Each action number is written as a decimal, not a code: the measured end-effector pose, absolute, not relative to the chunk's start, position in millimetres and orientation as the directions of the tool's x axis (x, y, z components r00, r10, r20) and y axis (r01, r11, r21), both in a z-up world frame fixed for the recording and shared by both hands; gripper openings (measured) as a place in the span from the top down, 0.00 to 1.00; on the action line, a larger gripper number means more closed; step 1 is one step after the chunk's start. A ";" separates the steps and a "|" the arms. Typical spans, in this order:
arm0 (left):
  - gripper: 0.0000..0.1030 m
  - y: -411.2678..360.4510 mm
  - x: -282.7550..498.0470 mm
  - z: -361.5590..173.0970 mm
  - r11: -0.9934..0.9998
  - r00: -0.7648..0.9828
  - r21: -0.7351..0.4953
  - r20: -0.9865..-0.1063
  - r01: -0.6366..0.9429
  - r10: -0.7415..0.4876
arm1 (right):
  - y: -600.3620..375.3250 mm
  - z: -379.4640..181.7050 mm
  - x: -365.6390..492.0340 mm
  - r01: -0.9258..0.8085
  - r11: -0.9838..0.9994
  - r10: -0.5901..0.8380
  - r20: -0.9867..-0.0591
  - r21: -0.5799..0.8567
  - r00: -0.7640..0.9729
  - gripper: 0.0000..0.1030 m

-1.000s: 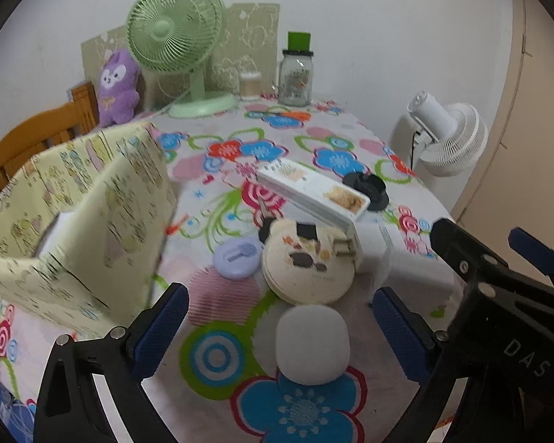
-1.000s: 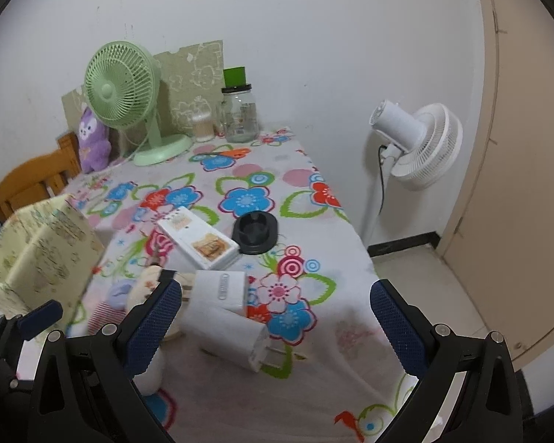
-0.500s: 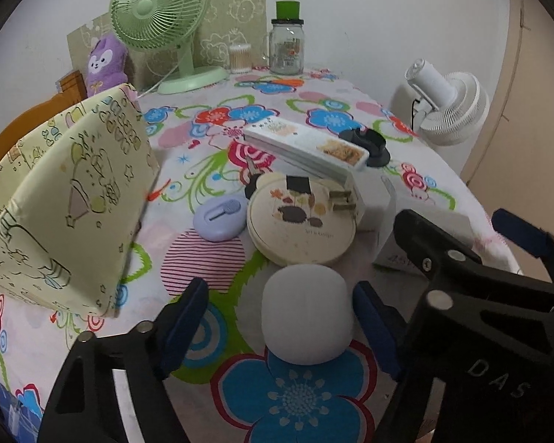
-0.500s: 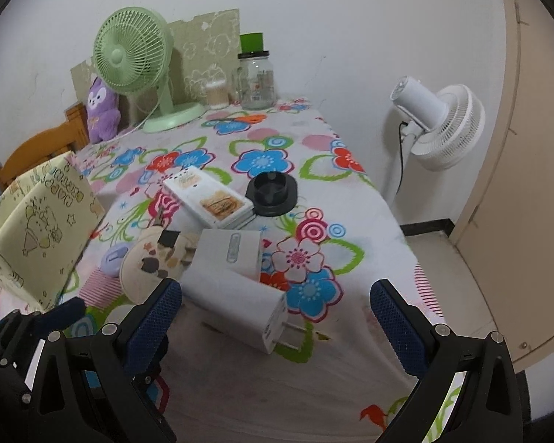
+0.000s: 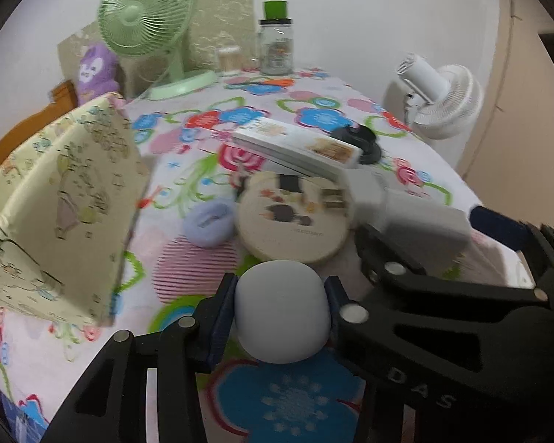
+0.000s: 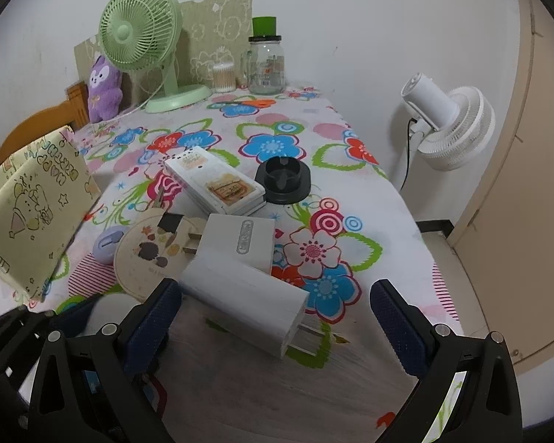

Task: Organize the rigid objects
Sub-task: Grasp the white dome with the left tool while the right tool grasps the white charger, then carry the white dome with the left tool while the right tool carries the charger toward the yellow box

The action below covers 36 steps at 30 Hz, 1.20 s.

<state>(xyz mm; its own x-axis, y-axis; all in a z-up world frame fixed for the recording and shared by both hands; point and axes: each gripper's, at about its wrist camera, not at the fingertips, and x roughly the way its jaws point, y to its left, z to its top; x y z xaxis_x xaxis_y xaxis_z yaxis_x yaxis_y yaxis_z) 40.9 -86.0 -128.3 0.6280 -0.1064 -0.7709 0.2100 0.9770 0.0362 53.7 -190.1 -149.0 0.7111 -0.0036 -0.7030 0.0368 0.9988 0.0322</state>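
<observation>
A white rounded case (image 5: pixel 282 310) lies on the flowered tablecloth (image 5: pixel 288 402) near the front edge. My left gripper (image 5: pixel 279 312) is closing, and both blue pads (image 5: pixel 223 317) touch the case's sides. Behind it lie a round beige tin (image 5: pixel 293 217), a lilac case (image 5: pixel 208 223) and a long white box (image 5: pixel 295 144). My right gripper (image 6: pixel 277 321) stands open low over the table. A white charger block (image 6: pixel 240 295) lies between its fingers, untouched. A second charger (image 6: pixel 240 243) and a black ashtray (image 6: pixel 282 179) lie beyond.
A yellow printed fabric bin (image 6: pixel 33 203) stands at the left. A green fan (image 6: pixel 140 33), glass jar (image 6: pixel 266 66) and purple plush (image 6: pixel 103 88) line the back wall. A white floor fan (image 6: pixel 450 125) stands past the table's right edge. A wooden chair (image 6: pixel 37 129) is behind the bin.
The left gripper's jaws have come in from wide apart until the pads meet the white case. The right gripper has sunk closer to the charger block, still open.
</observation>
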 end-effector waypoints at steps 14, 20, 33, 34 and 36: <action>0.52 -75.4 52.3 -129.6 0.983 0.633 0.039 -0.769 0.182 -0.086 | -183.0 -156.0 67.4 0.055 0.994 0.034 -0.745 0.095 0.666 0.32; 0.52 -75.8 53.4 -129.4 0.982 0.633 0.041 -0.769 0.186 -0.087 | -183.6 -155.7 66.7 0.069 0.993 0.024 -0.742 0.094 0.670 0.36; 0.52 -77.3 44.2 -117.3 0.977 0.645 0.040 -0.756 0.210 -0.107 | -186.2 -144.4 52.6 0.101 0.990 0.007 -0.733 0.103 0.681 0.37; 0.52 -76.9 43.4 -116.0 0.977 0.647 0.039 -0.755 0.209 -0.108 | -186.1 -142.5 51.6 0.102 0.989 0.005 -0.732 0.102 0.681 0.37; 0.52 -76.4 40.8 -111.7 0.978 0.654 0.040 -0.749 0.207 -0.108 | -185.1 -137.7 48.8 0.102 0.990 0.002 -0.726 0.099 0.688 0.37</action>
